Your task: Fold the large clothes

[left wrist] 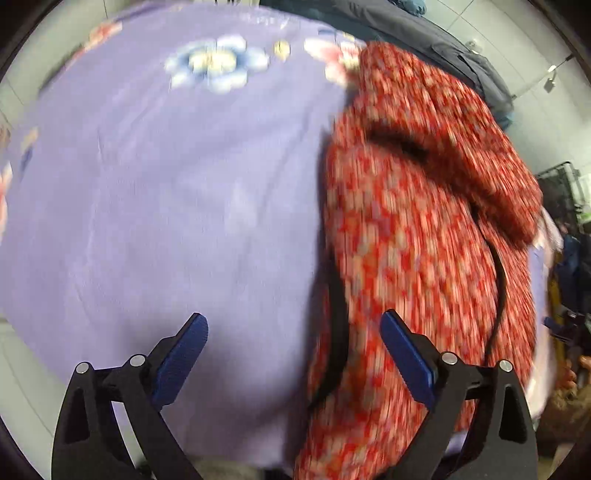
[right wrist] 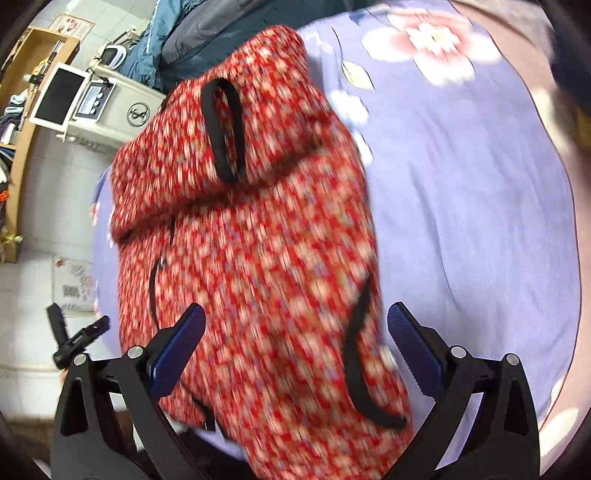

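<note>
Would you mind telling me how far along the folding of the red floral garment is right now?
Done: the red floral garment lies bunched into a compact bundle on the lilac flowered sheet, its top flopped over. In hand: nothing; the left gripper and right gripper are both open above it. Left: it looks rumpled, with black trim looping out, so probably smoothing and a final tidy fold.

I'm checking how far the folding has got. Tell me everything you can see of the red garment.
The red garment is soft fabric printed with small pale flowers, edged in black trim. It lies folded into a compact bundle on the purple sheet, with a rolled flap across its far end. Dark clothes are piled beyond it. Both views are blurred, so finer detail is lost. The left gripper and right gripper hang open above it, pinching nothing.
</note>
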{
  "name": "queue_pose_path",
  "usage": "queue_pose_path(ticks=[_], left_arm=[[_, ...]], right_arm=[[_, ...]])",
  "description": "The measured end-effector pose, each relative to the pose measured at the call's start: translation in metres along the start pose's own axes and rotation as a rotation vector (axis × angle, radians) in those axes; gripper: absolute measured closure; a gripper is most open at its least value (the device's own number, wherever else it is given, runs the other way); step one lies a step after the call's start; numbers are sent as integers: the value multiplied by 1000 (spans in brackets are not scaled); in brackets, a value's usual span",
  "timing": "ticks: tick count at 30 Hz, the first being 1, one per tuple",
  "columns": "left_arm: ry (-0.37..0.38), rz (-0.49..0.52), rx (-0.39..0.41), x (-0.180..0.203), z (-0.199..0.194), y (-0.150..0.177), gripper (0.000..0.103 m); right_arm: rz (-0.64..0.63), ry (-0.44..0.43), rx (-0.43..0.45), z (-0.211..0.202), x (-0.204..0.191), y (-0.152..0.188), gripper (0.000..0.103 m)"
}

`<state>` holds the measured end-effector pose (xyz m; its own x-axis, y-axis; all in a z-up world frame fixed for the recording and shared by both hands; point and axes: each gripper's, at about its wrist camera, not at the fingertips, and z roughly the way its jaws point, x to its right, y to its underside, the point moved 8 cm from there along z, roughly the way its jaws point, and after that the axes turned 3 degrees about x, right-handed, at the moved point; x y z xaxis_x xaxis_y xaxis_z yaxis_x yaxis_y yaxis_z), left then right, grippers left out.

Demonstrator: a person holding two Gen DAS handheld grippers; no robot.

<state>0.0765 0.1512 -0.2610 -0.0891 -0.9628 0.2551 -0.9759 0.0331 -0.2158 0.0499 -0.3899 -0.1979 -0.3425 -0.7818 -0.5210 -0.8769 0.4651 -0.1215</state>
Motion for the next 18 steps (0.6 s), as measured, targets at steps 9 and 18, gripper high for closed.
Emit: queue_pose_path(ticks=[9,18], left_arm=[[182,-24,-119,-5,15,83,14],[224,6,-168,12,36,93,11]], right_arm=[[-88,14,-167,15,20,78,15],[54,-39,-233,28,65,110,15]])
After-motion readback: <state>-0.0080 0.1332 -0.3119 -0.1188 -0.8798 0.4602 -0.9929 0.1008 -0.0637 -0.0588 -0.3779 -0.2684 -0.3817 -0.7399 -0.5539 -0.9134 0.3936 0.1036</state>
